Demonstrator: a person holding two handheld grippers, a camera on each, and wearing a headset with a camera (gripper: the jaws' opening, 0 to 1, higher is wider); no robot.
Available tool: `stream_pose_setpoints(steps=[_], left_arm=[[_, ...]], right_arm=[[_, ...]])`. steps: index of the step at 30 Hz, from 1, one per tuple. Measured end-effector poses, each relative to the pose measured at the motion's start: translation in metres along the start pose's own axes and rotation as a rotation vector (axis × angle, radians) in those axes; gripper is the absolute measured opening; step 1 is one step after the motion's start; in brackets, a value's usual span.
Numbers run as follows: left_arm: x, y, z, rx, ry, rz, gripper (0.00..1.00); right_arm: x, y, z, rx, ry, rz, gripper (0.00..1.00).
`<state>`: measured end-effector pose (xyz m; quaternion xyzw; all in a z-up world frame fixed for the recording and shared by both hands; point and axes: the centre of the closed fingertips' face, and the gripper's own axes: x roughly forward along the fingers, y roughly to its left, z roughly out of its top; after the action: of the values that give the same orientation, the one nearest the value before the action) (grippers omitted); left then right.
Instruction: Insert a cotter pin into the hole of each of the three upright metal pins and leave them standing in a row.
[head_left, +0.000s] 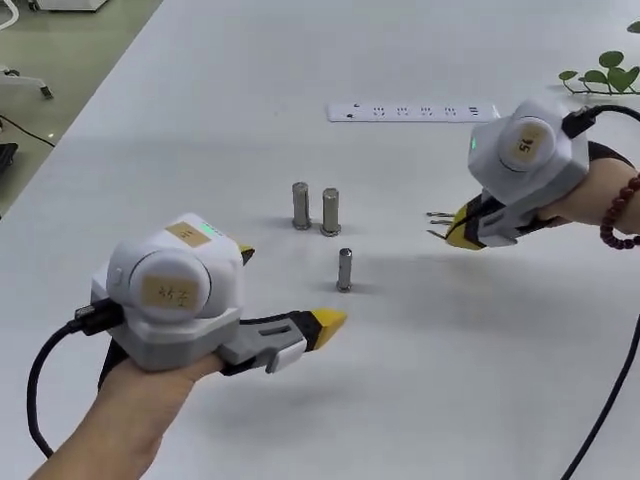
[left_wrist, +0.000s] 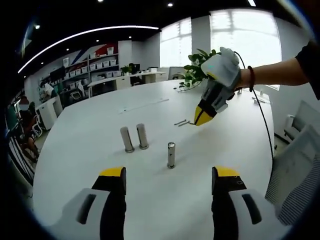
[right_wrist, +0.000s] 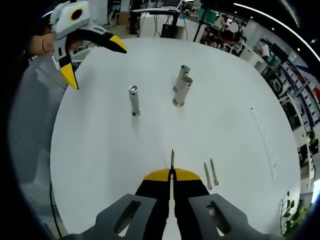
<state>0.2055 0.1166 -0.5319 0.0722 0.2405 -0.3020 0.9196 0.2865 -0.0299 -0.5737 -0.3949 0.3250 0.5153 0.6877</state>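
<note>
Right tongs (right_wrist: 171, 176) clamped on a cotter pin (right_wrist: 172, 159), its long axis poking straight out past the tips; the lone upright pin (right_wrist: 134, 100) stands on the bench (right_wrist: 100, 165) ahead and to their left, crosswise to it. Left tongs (left_wrist: 170, 172) gape apart, empty, that pin dead ahead between the jaws, so that's the nearer hand, I'd say.

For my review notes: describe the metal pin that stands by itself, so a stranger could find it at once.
On the white table, well in front of the power strip, a pair of upright metal pins stands side by side. The lone pin stands apart from them, nearer the person and closest to the left gripper.
</note>
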Motion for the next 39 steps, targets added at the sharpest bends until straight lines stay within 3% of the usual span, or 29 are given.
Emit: stream_pose_setpoints(steps=[10,12,18,20,26,39], left_arm=[[0.003,-0.007,0.003,-0.045,-0.003,-0.022,0.5],[0.004,-0.01,0.004,-0.064,-0.006,-0.036,0.47],[0.008,-0.022,0.009,-0.112,-0.017,-0.095,0.36],[0.009,-0.028,0.011,-0.153,-0.018,-0.125,0.29],[0.011,-0.035,0.009,-0.175,-0.003,-0.156,0.25],[0.012,-0.054,0.008,-0.318,0.014,-0.243,0.09]], right_arm=[[-0.017,0.041,0.034,-0.137,-0.102,0.008,0.0],[-0.015,0.038,0.037,-0.162,-0.112,0.007,0.0],[-0.017,0.055,0.048,-0.236,-0.136,0.01,0.0],[-0.018,0.061,0.053,-0.257,-0.15,0.017,0.0],[-0.019,0.075,0.065,-0.313,-0.177,0.026,0.0],[-0.023,0.102,0.086,-0.448,-0.211,0.046,0.0]])
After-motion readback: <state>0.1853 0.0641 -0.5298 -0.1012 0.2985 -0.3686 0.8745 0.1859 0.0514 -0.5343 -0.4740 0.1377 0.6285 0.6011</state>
